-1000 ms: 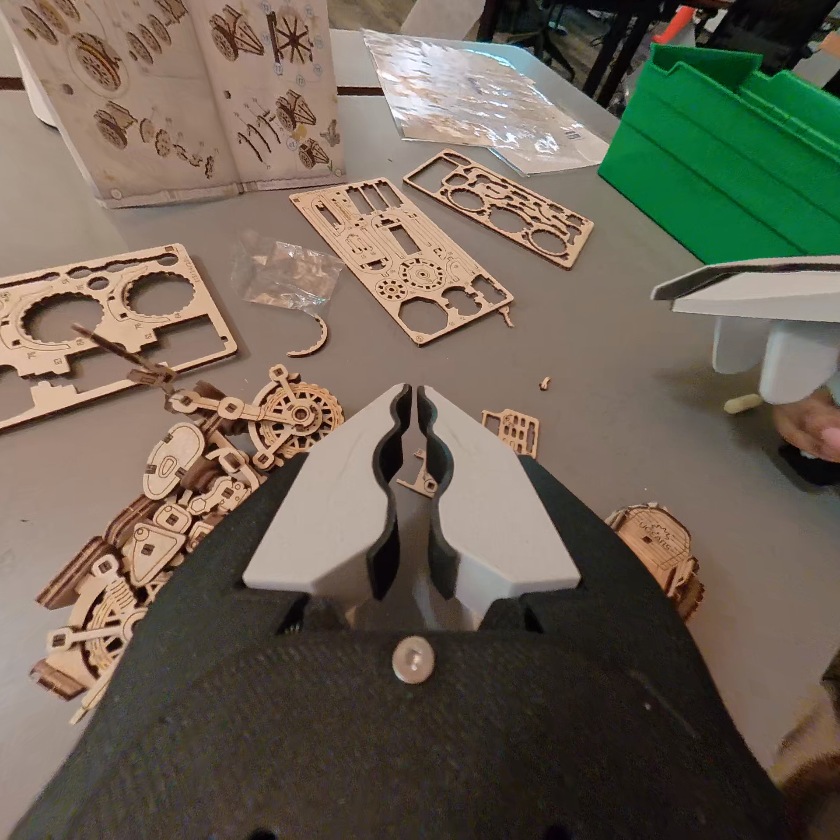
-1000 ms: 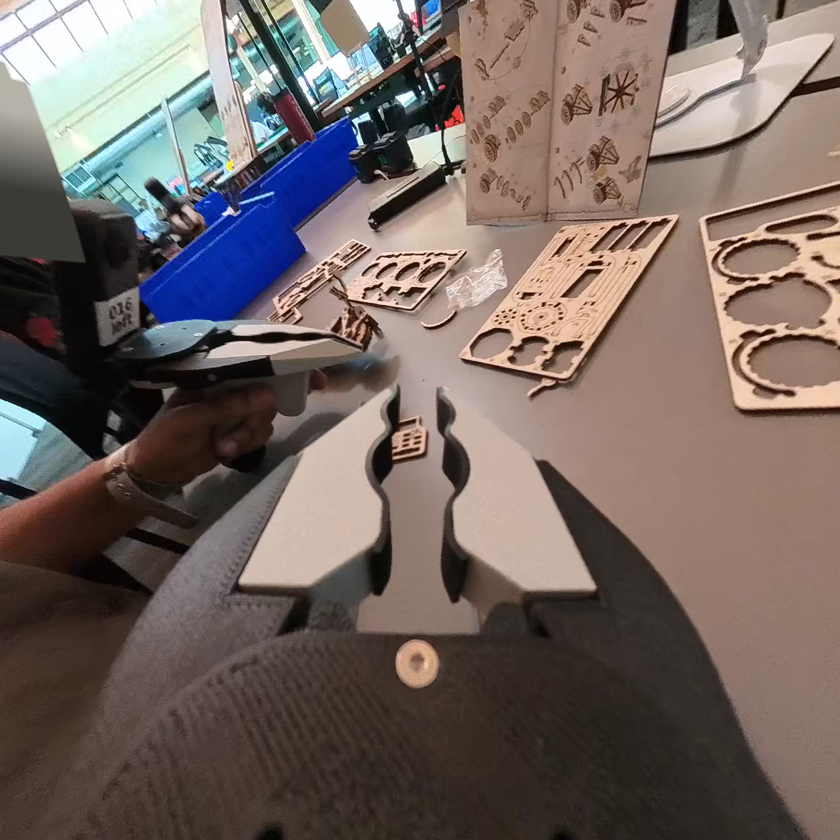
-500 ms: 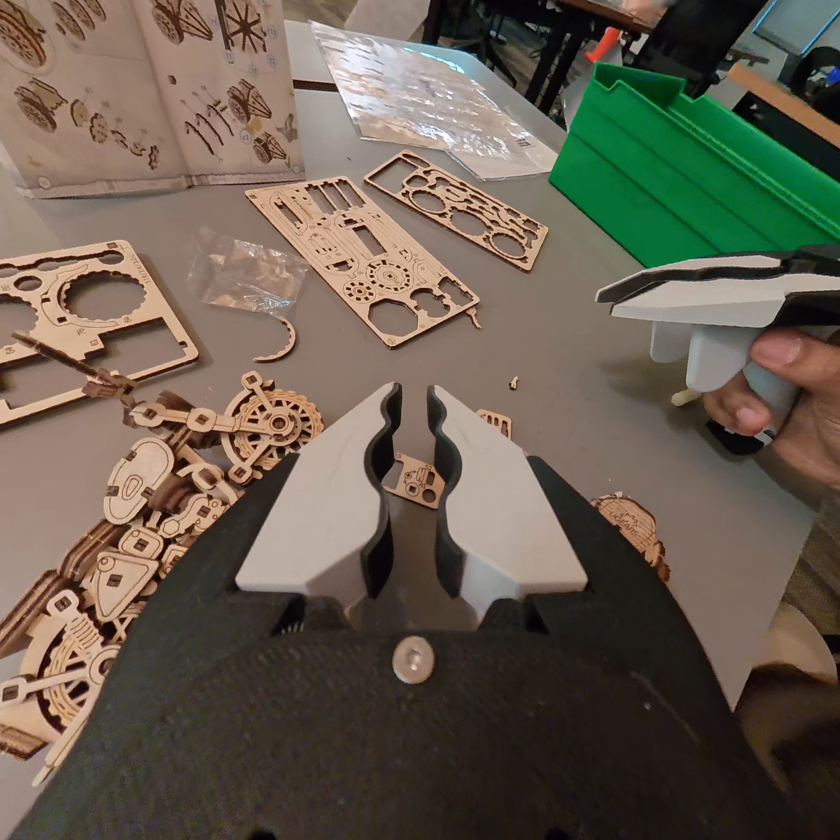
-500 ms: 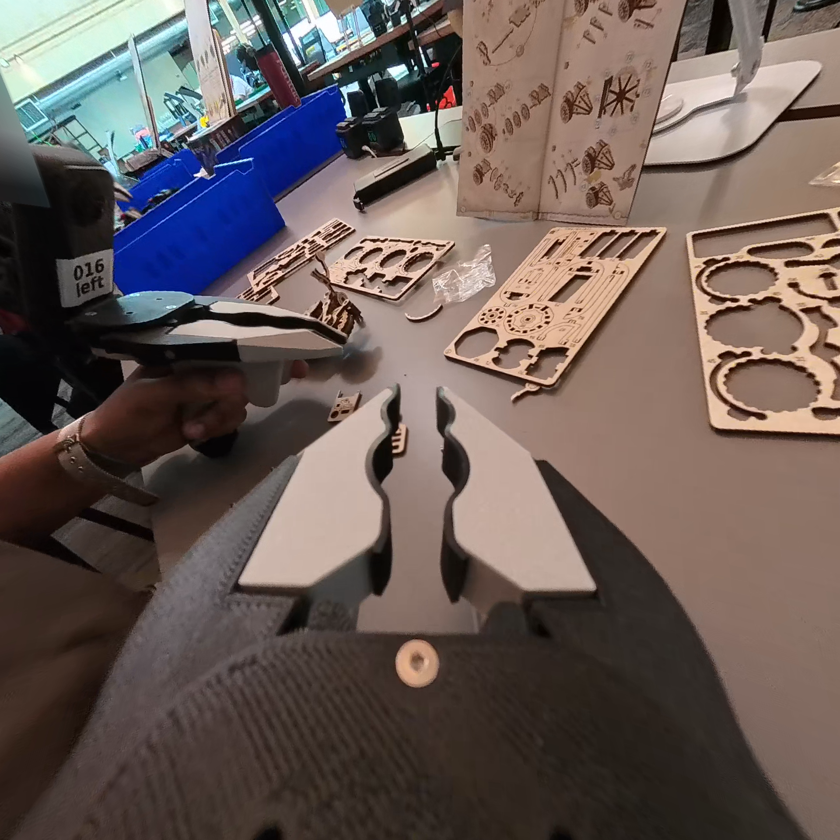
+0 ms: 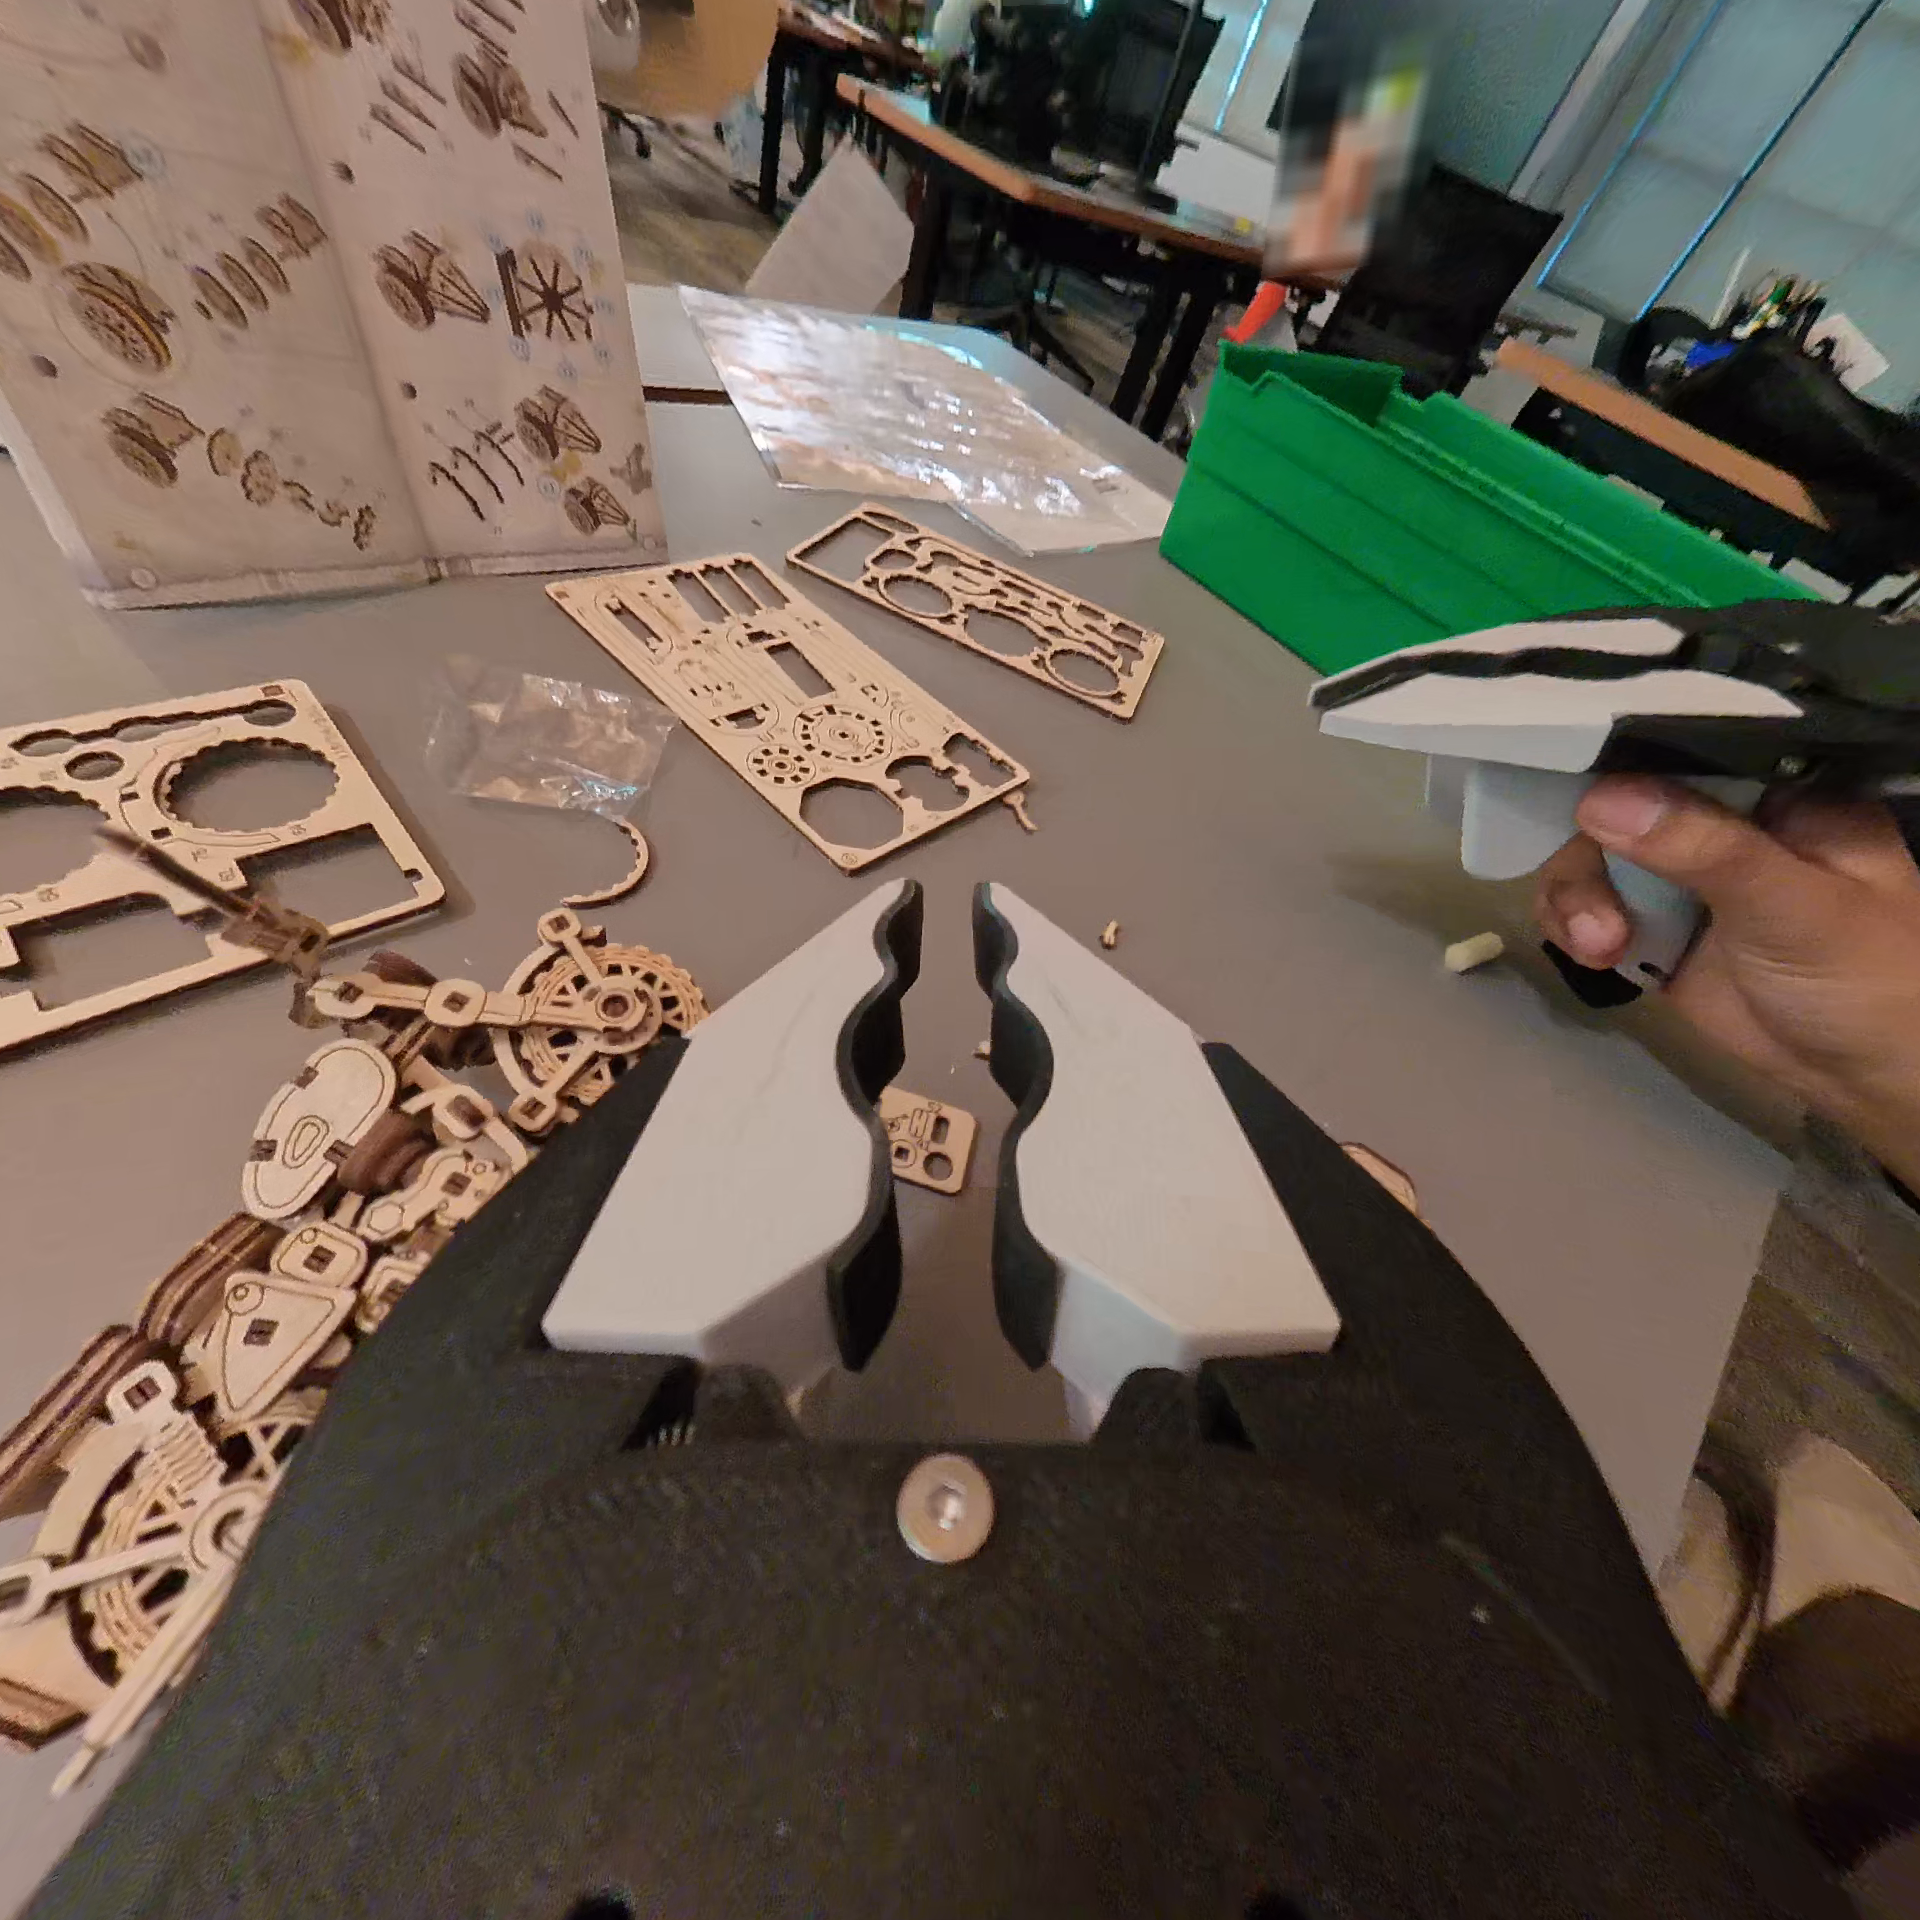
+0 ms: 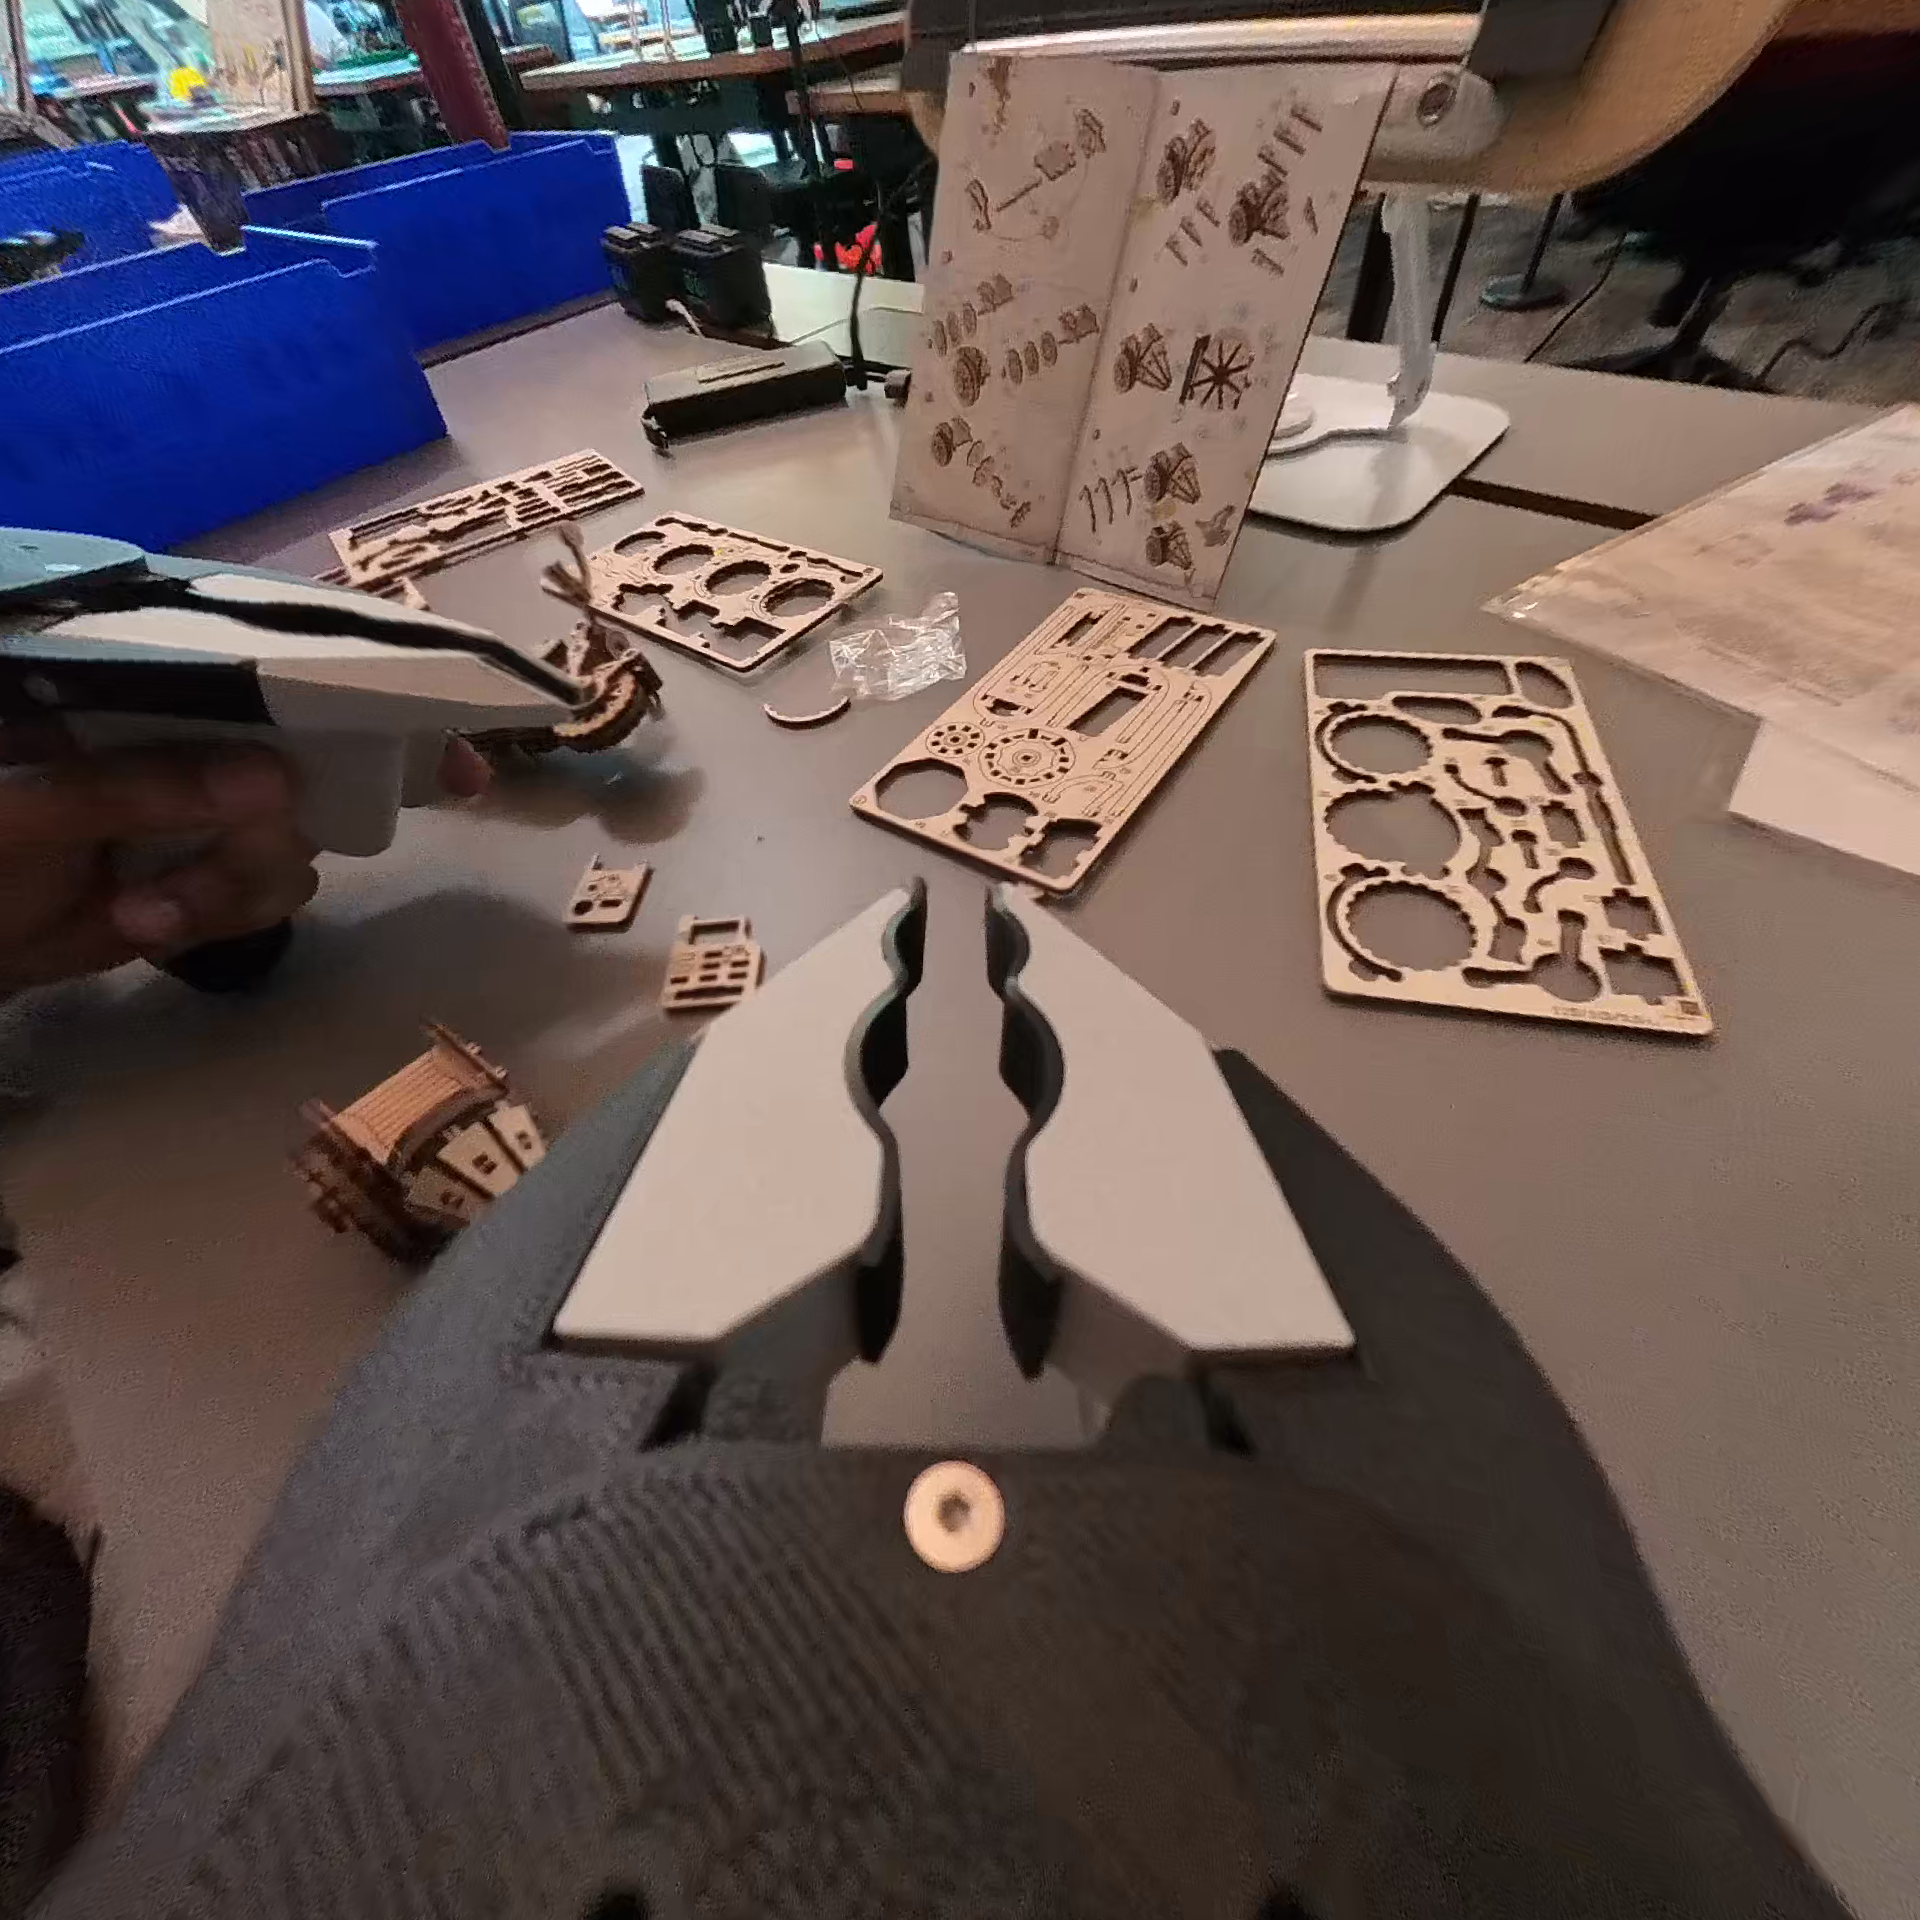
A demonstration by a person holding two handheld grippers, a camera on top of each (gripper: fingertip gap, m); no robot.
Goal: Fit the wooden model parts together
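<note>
This is an open workroom, part office and part lab. Rows of long desks (image 5: 1091, 197) with dark monitors (image 5: 1039, 83) and office chairs (image 5: 1455, 270) fill the upper part of the left wrist view, with tall windows (image 5: 1745, 156) at upper right. A green storage bin (image 5: 1403, 520) and blue bins (image 6: 208, 384) sit on the grey tabletop (image 6: 1558, 1195), with battery chargers (image 6: 686, 270) at upper middle of the right wrist view.

I count four punched wooden sheets (image 6: 1062, 740) on the bench (image 6: 1455, 1195), two small flat loose parts (image 6: 711, 963), one curved toothed strip (image 6: 805, 711), one little built block (image 6: 416, 1153) and one big half-built assembly (image 5: 343, 1174). There is one open booklet (image 6: 1112, 312), one crumpled clear bag (image 6: 899, 655) and one green bin (image 5: 1455, 520). I have two tools: my left (image 5: 945, 925) and my right (image 6: 954, 899).
</note>
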